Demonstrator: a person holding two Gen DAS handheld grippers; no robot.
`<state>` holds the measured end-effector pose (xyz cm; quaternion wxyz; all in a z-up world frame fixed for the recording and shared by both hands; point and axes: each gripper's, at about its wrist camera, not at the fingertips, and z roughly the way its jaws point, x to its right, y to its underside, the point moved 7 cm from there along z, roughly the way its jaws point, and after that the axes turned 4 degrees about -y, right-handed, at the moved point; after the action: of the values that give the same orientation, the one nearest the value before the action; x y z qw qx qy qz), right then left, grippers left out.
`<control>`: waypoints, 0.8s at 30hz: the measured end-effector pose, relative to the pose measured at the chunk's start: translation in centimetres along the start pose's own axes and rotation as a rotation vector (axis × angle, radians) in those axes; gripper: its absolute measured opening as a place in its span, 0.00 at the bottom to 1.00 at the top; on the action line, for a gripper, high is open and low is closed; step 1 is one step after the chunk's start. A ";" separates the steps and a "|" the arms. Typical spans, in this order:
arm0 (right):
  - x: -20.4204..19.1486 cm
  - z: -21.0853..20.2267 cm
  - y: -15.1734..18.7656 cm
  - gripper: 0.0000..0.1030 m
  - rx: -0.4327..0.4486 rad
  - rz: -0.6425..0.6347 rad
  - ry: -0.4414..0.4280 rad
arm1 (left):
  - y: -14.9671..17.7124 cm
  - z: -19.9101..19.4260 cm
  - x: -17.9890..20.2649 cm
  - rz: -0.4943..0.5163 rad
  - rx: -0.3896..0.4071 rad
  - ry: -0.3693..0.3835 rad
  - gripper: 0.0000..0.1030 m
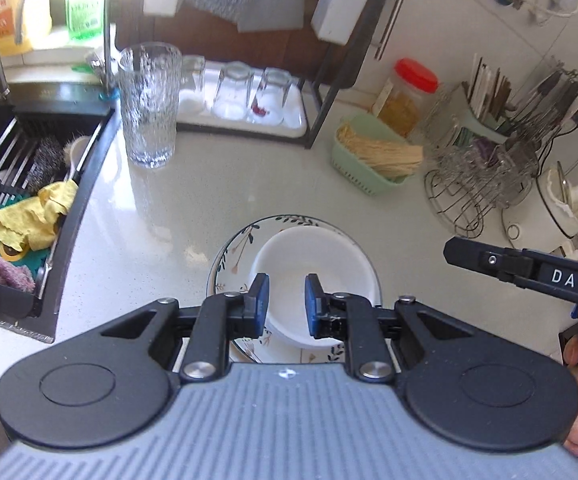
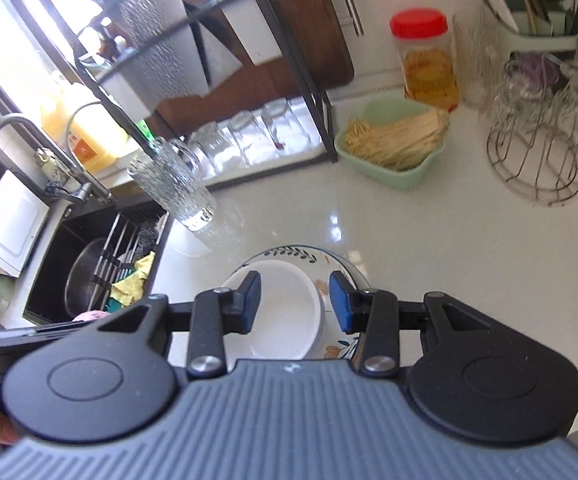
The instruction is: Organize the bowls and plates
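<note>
A white bowl (image 1: 309,264) sits inside a floral-rimmed plate (image 1: 241,240) on the pale countertop. My left gripper (image 1: 287,300) is open and empty, hovering just above the bowl. In the right wrist view the same white bowl (image 2: 285,308) rests on the floral plate (image 2: 293,254). My right gripper (image 2: 295,304) is open and empty, above the bowl, its right finger over the plate's rim. The right gripper's body also shows at the right edge of the left wrist view (image 1: 529,272).
A tall textured glass (image 1: 149,104) stands left of the plate near the black sink (image 1: 29,200). A white tray of upturned glasses (image 1: 245,92) sits under a black rack. A green basket (image 1: 373,156), red-lidded jar (image 1: 409,92) and wire holder (image 1: 485,176) stand at right.
</note>
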<state>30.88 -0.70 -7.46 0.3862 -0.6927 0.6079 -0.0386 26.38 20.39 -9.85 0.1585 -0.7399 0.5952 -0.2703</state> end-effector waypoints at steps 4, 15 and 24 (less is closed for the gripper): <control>-0.7 -3.7 0.7 0.40 0.049 -0.031 -0.025 | 2.1 -3.9 1.2 0.002 0.066 -0.018 0.20; -2.2 -12.5 5.7 0.40 0.140 -0.151 -0.053 | 10.2 -12.6 3.1 -0.031 0.158 -0.083 0.21; -2.6 -14.9 9.1 0.40 0.171 -0.216 -0.043 | 14.4 -15.4 2.4 -0.044 0.154 -0.136 0.34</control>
<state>14.98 -5.39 -1.25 0.4506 -0.7193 0.5157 -0.1168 6.22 15.89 -5.01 0.2491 -0.7551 0.5440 -0.2678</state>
